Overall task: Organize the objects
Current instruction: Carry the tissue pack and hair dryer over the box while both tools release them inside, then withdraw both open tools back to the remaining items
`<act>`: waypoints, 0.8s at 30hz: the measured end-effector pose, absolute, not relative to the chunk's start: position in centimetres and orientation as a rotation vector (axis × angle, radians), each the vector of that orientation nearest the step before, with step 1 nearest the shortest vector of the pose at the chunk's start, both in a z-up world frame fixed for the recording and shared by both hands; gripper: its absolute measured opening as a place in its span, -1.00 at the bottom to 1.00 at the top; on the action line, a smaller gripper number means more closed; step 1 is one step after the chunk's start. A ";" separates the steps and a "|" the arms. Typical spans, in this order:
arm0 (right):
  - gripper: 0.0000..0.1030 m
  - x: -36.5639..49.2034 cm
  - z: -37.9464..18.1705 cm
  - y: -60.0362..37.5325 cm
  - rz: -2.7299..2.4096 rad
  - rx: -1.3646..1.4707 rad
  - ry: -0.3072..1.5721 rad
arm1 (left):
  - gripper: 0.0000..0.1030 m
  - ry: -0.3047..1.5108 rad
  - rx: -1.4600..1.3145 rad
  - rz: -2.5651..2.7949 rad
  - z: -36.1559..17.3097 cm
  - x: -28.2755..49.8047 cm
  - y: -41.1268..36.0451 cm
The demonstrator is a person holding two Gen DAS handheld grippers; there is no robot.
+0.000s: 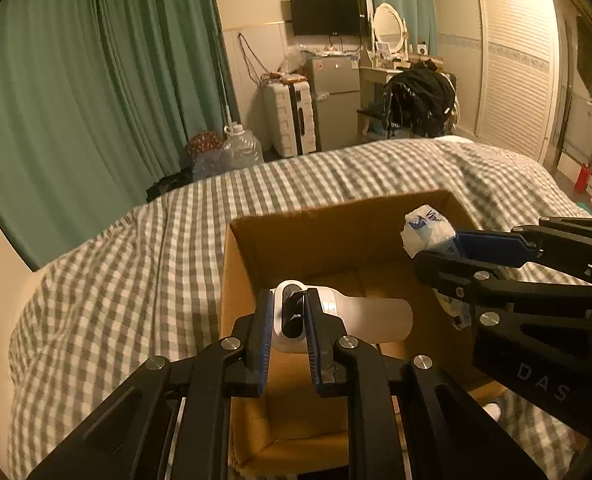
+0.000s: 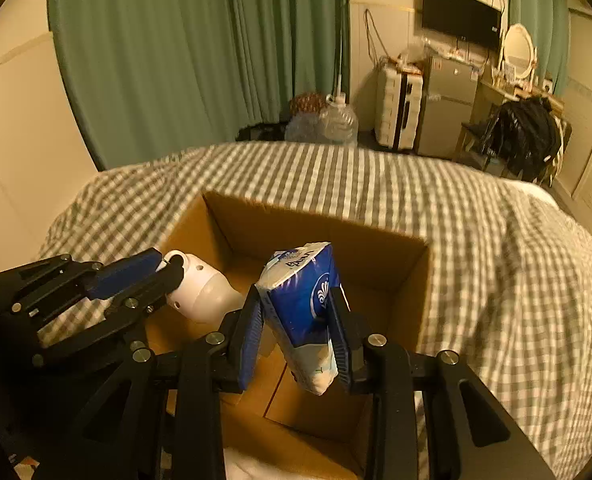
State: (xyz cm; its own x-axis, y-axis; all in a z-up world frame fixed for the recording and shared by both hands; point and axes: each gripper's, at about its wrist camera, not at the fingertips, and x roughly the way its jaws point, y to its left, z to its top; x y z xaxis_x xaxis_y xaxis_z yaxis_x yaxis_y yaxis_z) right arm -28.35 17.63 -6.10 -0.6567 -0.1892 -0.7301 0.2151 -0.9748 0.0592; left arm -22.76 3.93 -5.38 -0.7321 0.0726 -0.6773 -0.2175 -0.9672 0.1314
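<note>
Left hand-held gripper (image 1: 289, 322) clamps the bottle (image 1: 348, 316) at its hard cap, light and slippery, over the box (image 1: 240, 280) on the bed (image 1: 136, 264); right hand-held gripper (image 2: 296, 334) pinches the soft, crushable tissue pack (image 2: 304, 300) mid-body above the box.

A grey-and-white gingham bedspread (image 1: 128, 264) beneath a plain brown cardboard box (image 1: 240, 280); a white, frosted bottle (image 1: 368, 316); a blue-and-white tissue pack (image 2: 304, 300); black grippers' blue pads (image 2: 250, 344); green curtains (image 1: 88, 92) behind.
</note>
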 end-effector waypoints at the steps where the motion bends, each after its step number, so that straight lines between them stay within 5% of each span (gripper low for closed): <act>1: -0.40 -28.6 -6.4 17.6 -2.666 1.181 0.042 | -0.70 0.300 -1.076 2.766 -5.9 -22.8 3.8; 6: -0.26 -28.4 -6.7 17.9 -2.662 1.176 0.010 | -0.64 0.288 -1.095 2.752 -6.5 -22.9 3.8; 8: 0.00 -28.0 -6.0 18.2 -2.687 1.148 -0.001 | -0.52 0.272 -1.093 2.734 -6.2 -22.4 3.9; 10: 0.34 -27.4 -4.6 18.6 -2.725 1.104 -0.029 | 0.18 0.263 -1.077 2.739 -5.7 -22.0 3.9; 12: 0.38 -26.4 -3.0 19.3 -2.757 1.060 -0.062 | 0.38 0.249 -1.047 2.760 -4.7 -21.3 3.7; 24: 0.74 -17.1 5.8 21.5 -2.891 0.854 -0.039 | 0.80 0.238 -0.934 2.846 1.6 -14.4 0.1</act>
